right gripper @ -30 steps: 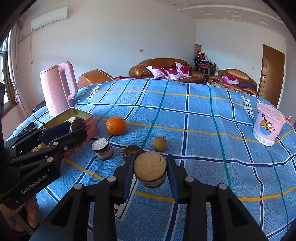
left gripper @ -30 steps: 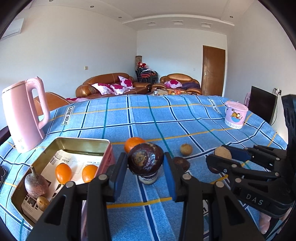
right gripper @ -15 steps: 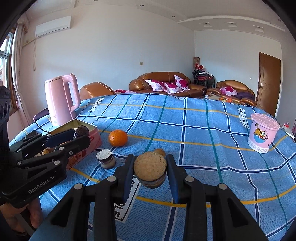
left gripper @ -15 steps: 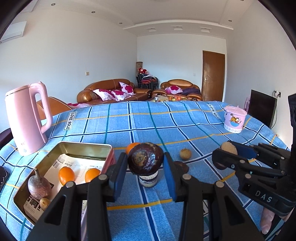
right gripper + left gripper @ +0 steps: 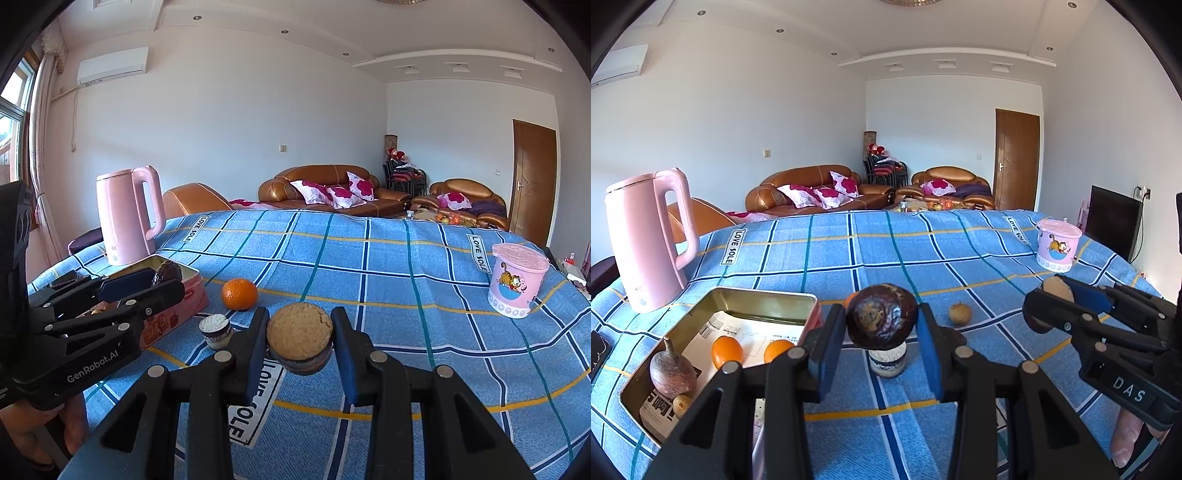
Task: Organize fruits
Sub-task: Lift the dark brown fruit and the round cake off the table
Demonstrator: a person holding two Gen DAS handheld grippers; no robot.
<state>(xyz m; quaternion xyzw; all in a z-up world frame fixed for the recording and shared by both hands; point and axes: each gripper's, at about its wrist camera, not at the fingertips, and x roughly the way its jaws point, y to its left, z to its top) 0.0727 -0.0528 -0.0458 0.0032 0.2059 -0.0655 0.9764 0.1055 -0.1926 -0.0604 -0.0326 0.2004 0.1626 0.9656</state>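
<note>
Inside the tin [image 5: 764, 299], oranges [image 5: 727, 350] are seen by the left view only (right view blocked); each claw is clamped: left claw [image 5: 882, 332] on dark fruit [image 5: 882, 320], right claw [image 5: 300, 341] on tan fruit [image 5: 299, 330]

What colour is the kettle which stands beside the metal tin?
The kettle is pale pink all over; the left wrist view shows it best, behind the tin.

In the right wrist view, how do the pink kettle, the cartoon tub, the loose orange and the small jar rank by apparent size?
1. pink kettle
2. cartoon tub
3. loose orange
4. small jar

Orange and jar look nearly alike; the jar sits closer, so this is unsure.
</note>
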